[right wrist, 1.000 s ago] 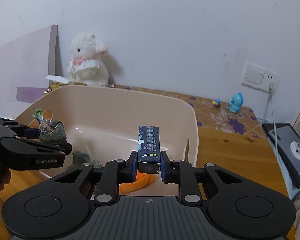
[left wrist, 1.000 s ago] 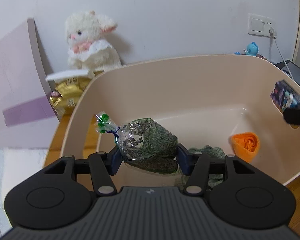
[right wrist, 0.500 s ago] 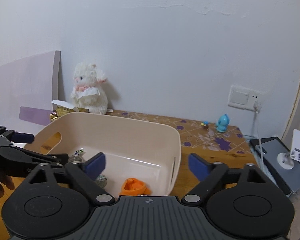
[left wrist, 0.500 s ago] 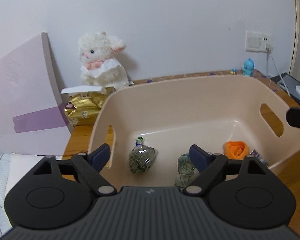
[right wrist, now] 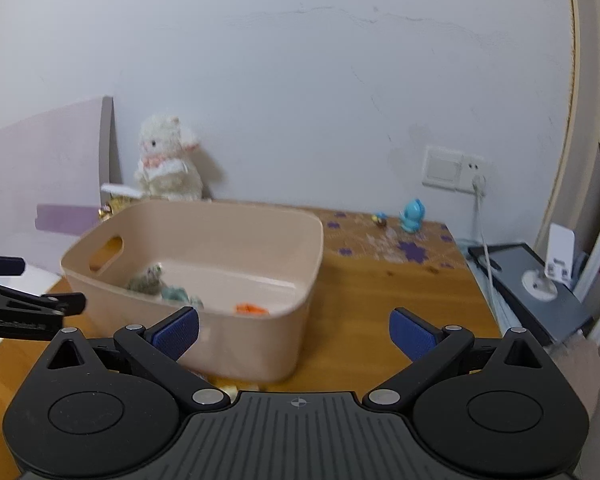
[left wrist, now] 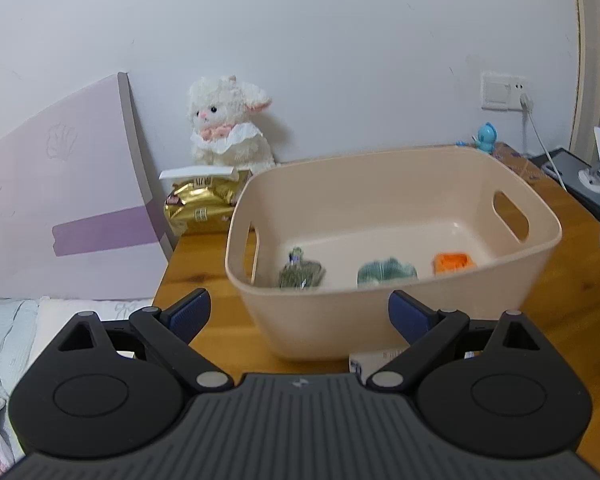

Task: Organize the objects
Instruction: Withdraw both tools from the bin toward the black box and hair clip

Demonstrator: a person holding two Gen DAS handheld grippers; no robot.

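Both left gripper (left wrist: 299,312) and right gripper (right wrist: 294,330) held with fingers wide, nothing grasped; herb bag (left wrist: 301,274), green cloth (left wrist: 386,273), orange item (left wrist: 451,262) lying inside beige bin (left wrist: 380,320) on bench (right wrist: 396,304), beyond fingertips

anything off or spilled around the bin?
No spill. One oddity: a white printed box is partly pinned under the beige bin's near edge on the table. The herb bag, green cloth and orange item lie inside. Both grippers open, empty.
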